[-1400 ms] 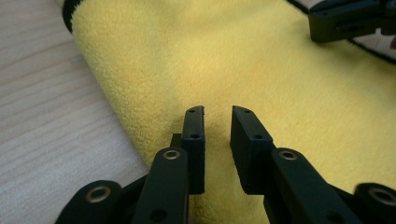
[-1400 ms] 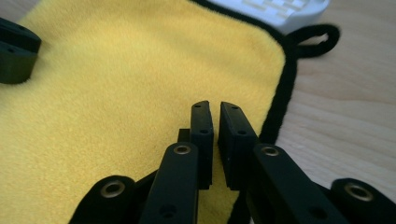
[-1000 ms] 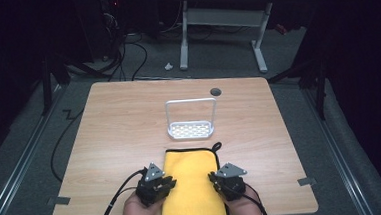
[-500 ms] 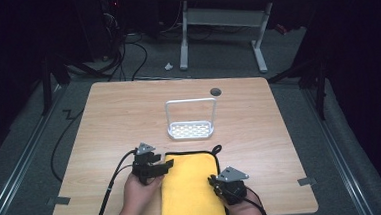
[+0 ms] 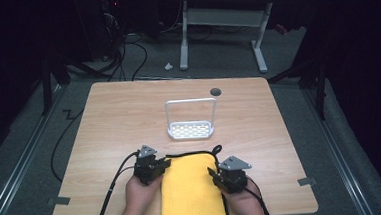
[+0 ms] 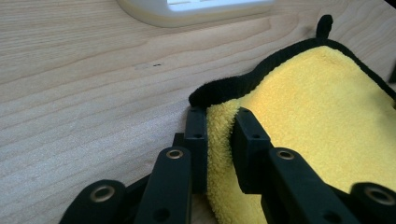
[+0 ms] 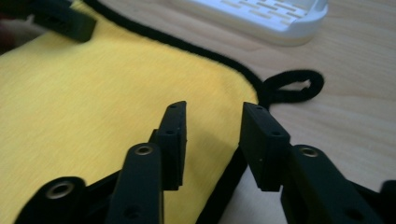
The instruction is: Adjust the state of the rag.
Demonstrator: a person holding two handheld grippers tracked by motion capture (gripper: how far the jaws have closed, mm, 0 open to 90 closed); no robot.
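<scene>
On table (image 5: 129,116): yellow towel (image 5: 191,192), black-edged, flat

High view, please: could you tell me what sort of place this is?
Probably a lab or workshop set up for recording, not a home: a bare wooden table on grey carpet, loose cables on the floor, and a desk frame in a dark room behind.
</scene>
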